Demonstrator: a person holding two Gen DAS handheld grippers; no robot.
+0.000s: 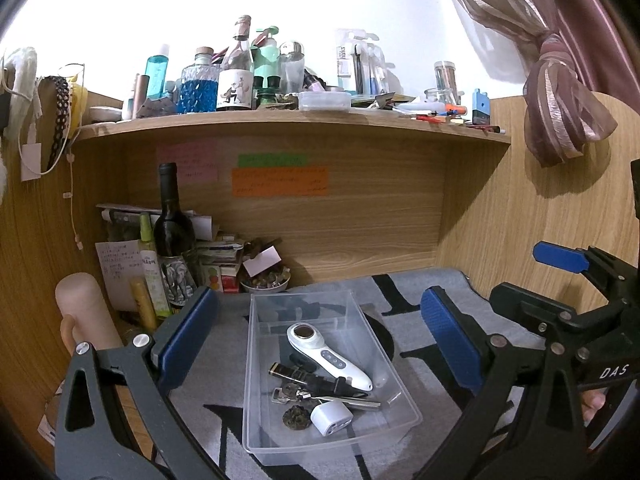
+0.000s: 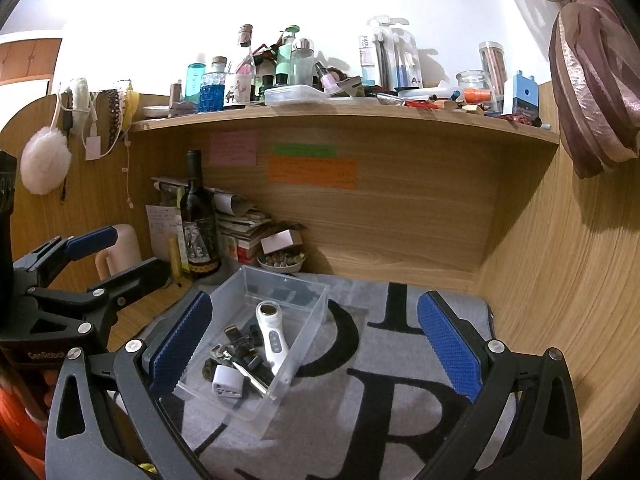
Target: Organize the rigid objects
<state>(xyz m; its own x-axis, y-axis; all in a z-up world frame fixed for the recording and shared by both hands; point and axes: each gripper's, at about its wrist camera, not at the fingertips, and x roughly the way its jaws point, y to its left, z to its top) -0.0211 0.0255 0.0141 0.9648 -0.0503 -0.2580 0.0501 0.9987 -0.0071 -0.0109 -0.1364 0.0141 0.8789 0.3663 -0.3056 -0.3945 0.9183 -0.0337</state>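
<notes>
On the grey mat (image 1: 404, 300) w/ big black letters, a clear plastic bin (image 1: 256, 364) is sitting, rectangular, thin see-through walls. Inside it are lying: 1 white handheld device (image 1: 332, 356), smooth plastic w/ a round dark head; 1 small white boxy adapter (image 1: 331, 417); a set of metal keys (image 1: 285, 394); 1 dark strap-like piece (image 1: 298, 373); 1 rough brownish lump (image 1: 296, 418). All are touching or overlapping near the bin's front end.

Left gripper (image 1: 316, 330) is hovering over the bin, jaws spread wide, holding nothing; blue ribbed pads, black frame. Right gripper (image 2: 316, 344) is likewise spread and empty, above the mat just beside the bin, its left pad overlapping the bin's wall in view.

Behind the bin: 1 dark wine bottle (image 1: 173, 236), 1 small bowl of pebbles (image 1: 266, 281), a paper stack. Wood-grain back panel is carrying 3 sticky notes (pink, green, orange (image 1: 280, 181)). Shelf (image 1: 292, 124) above is crowded w/ bottles & jars. Pink curtain (image 1: 560, 96) is hanging at right.
</notes>
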